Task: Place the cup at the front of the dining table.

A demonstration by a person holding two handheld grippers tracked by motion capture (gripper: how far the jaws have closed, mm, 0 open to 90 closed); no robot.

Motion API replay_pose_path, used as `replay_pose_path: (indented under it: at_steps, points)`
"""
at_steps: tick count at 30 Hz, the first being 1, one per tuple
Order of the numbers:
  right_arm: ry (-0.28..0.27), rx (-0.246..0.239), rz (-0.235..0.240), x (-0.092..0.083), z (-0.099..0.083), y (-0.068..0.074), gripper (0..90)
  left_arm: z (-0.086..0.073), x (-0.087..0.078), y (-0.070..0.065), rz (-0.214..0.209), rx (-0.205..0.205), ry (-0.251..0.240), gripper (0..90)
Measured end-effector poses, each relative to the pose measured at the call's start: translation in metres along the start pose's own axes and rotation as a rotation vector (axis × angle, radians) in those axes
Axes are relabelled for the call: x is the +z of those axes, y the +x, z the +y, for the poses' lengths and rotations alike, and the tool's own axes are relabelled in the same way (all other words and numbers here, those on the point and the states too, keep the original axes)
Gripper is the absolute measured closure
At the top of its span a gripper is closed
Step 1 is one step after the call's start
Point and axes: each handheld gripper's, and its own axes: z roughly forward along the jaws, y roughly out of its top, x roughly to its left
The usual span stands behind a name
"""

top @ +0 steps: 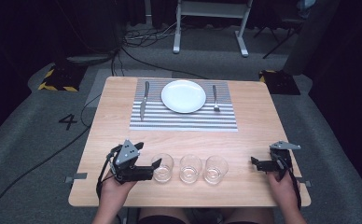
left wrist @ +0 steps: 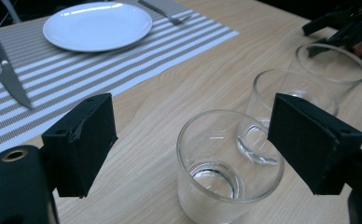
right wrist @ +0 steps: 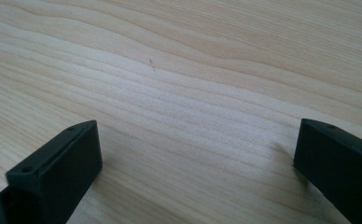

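Three clear empty glasses stand in a row near the table's front edge: the left glass (top: 163, 167) (left wrist: 230, 168), the middle glass (top: 190, 168) (left wrist: 281, 93) and the right glass (top: 215, 169) (left wrist: 333, 65). My left gripper (top: 148, 155) (left wrist: 193, 119) is open, and the left glass sits just ahead between its spread jaws. Its right jaw is close to the rim, while a gap remains at its left jaw. My right gripper (top: 262, 161) (right wrist: 193, 135) (left wrist: 342, 23) is open over bare wood, to the right of the right glass, holding nothing.
A striped placemat (top: 184, 119) (left wrist: 137, 65) lies at the far side of the wooden table (top: 258, 116). It carries a white plate (top: 184, 96) (left wrist: 97, 24), a knife (top: 144, 100) (left wrist: 9, 77) on its left and a fork (top: 215, 98) (left wrist: 163, 11) on its right.
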Motion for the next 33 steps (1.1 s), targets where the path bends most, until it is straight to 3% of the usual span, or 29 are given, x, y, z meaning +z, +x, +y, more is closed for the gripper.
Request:
replay_pose_path:
  at_steps: [8,14,21,29,33]
  points:
    - [-0.002,0.001,-0.004,0.0,0.0,0.0,0.9,-0.003,0.016,-0.009,-0.004,0.021,0.022,14.8]
    - [-0.002,0.0,-0.004,0.0,0.0,0.0,0.9,-0.009,0.029,-0.016,-0.041,0.018,0.044,14.8]
    - [0.002,0.007,-0.004,0.0,0.0,0.001,0.9,-0.014,0.039,-0.02,-0.055,0.018,0.072,14.2]
    - [-0.002,0.001,-0.004,0.0,0.0,0.0,0.9,-0.024,0.05,-0.021,-0.053,-0.001,0.124,15.0]
    - [-0.002,0.001,-0.004,0.0,0.0,0.0,0.9,-0.03,0.055,-0.019,-0.081,-0.024,0.134,15.2]
